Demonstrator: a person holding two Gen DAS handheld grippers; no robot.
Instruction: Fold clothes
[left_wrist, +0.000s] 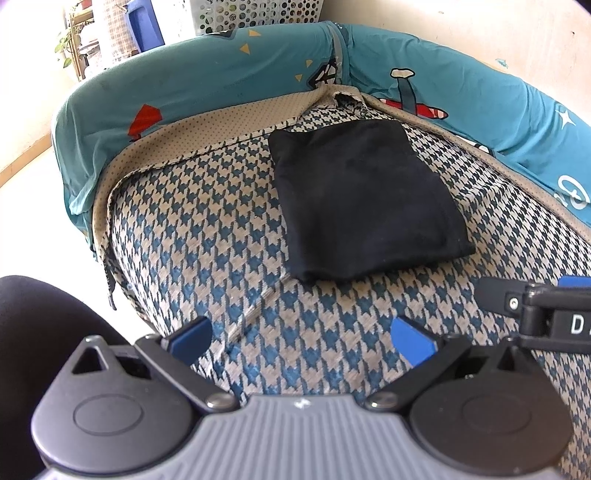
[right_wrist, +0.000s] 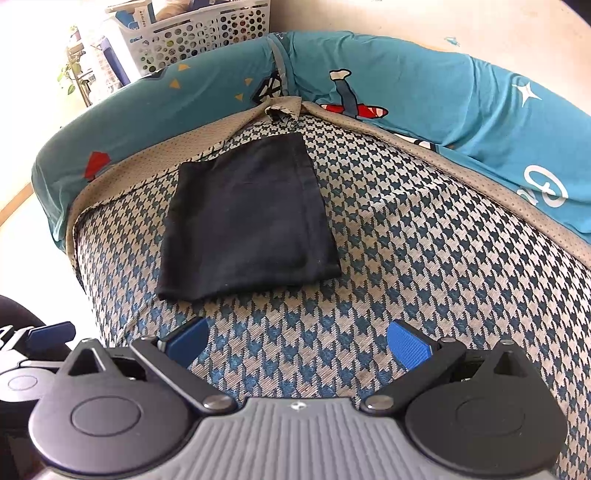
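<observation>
A black garment (left_wrist: 364, 199) lies folded into a flat rectangle on the houndstooth seat cushion (left_wrist: 207, 251), toward the back corner. In the right wrist view the same black garment (right_wrist: 247, 218) sits left of centre on the cushion (right_wrist: 424, 251). My left gripper (left_wrist: 301, 338) hovers open over the cushion's front, short of the garment, with nothing between its blue pads. My right gripper (right_wrist: 299, 341) is also open and empty, just in front of the garment's near edge. Part of the right gripper (left_wrist: 535, 306) shows at the right edge of the left wrist view.
A teal cartoon-print cover (left_wrist: 192, 85) wraps the sofa's arm and back (right_wrist: 424, 92) around the cushion. A white perforated basket (right_wrist: 195, 33) stands behind the sofa. Pale floor (left_wrist: 22, 184) lies to the left. A dark-clothed knee (left_wrist: 40, 314) is at lower left.
</observation>
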